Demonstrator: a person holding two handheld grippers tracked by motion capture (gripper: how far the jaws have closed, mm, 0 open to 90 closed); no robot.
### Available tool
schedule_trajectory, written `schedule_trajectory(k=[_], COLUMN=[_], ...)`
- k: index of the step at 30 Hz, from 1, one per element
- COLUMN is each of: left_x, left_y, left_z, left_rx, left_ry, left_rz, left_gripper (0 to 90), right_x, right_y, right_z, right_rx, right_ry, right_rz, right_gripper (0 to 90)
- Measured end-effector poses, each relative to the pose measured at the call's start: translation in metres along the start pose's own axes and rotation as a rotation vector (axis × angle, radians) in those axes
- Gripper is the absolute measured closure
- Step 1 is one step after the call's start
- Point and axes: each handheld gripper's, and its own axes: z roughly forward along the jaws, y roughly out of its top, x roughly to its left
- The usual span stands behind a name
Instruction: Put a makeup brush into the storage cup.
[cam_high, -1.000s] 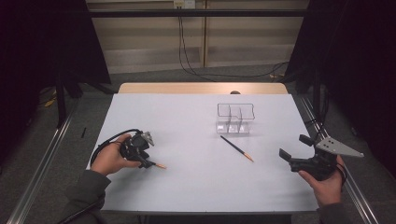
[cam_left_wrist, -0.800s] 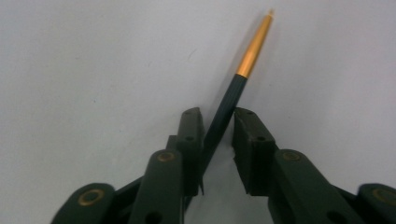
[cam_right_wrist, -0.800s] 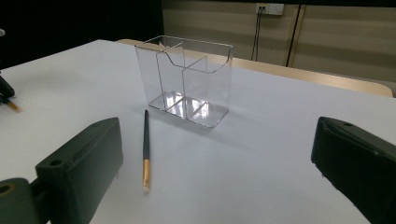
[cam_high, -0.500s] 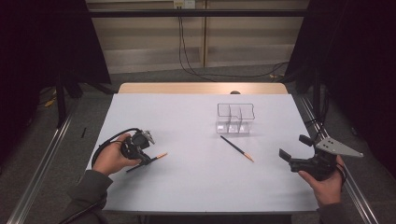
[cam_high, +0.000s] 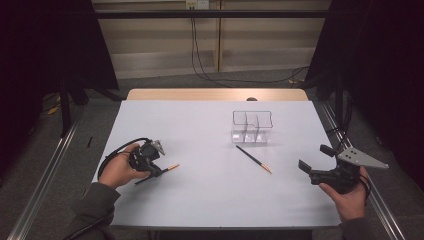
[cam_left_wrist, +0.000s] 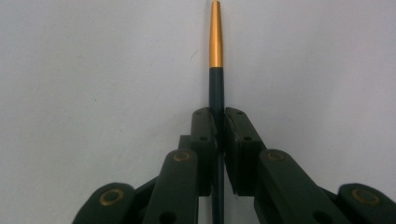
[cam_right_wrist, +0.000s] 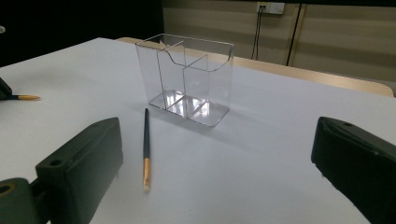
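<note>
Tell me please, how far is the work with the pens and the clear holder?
Done: nothing; the clear holder looks empty. In hand: the left tongs are shut on one pen. Left: the second pen lies beside the holder; the right tongs are open.

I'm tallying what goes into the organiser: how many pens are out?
2. One slim dark pen with a gold tip is clamped in the left gripper; the other lies on the table before the clear plastic organiser.

A white-topped desk (cam_high: 210, 200) with a bare wooden strip along its far edge stands on grey floor (cam_high: 165, 82). Beyond the desk, black cables (cam_high: 200, 60) hang from a wall socket (cam_high: 196, 4) and trail across the floor. Metal rails (cam_high: 45, 175) flank the desk.
</note>
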Motion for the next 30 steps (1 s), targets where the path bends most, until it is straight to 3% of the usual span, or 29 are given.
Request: schedule_trajectory(k=[3, 7, 8, 12, 30], left_x=[0.001, 0.001, -0.001, -0.001, -0.005], left_y=[0.000, -0.001, 0.001, 0.005, 0.009], left_z=[-0.001, 0.001, 0.001, 0.002, 0.004], left_rx=[0.008, -0.008, 0.009, 0.040, 0.075], left_ry=[0.000, -0.002, 0.001, 0.004, 0.027], left_rz=[0.010, -0.006, -0.022, -0.012, -0.013], left_gripper=[82.3, 82.3, 82.3, 82.1, 83.7], right_x=[0.000, 0.000, 0.000, 0.000, 0.001], right_y=[0.000, 0.000, 0.000, -0.001, 0.000], right_z=[0.000, 0.001, 0.001, 0.002, 0.002], right_rx=[0.000, -0.004, -0.003, -0.001, 0.010], right_ry=[-0.001, -0.006, -0.005, -0.005, 0.000], right_rz=[-0.001, -0.006, -0.008, -0.011, -0.014], right_gripper=[1.8, 1.8, 1.8, 1.8, 1.9])
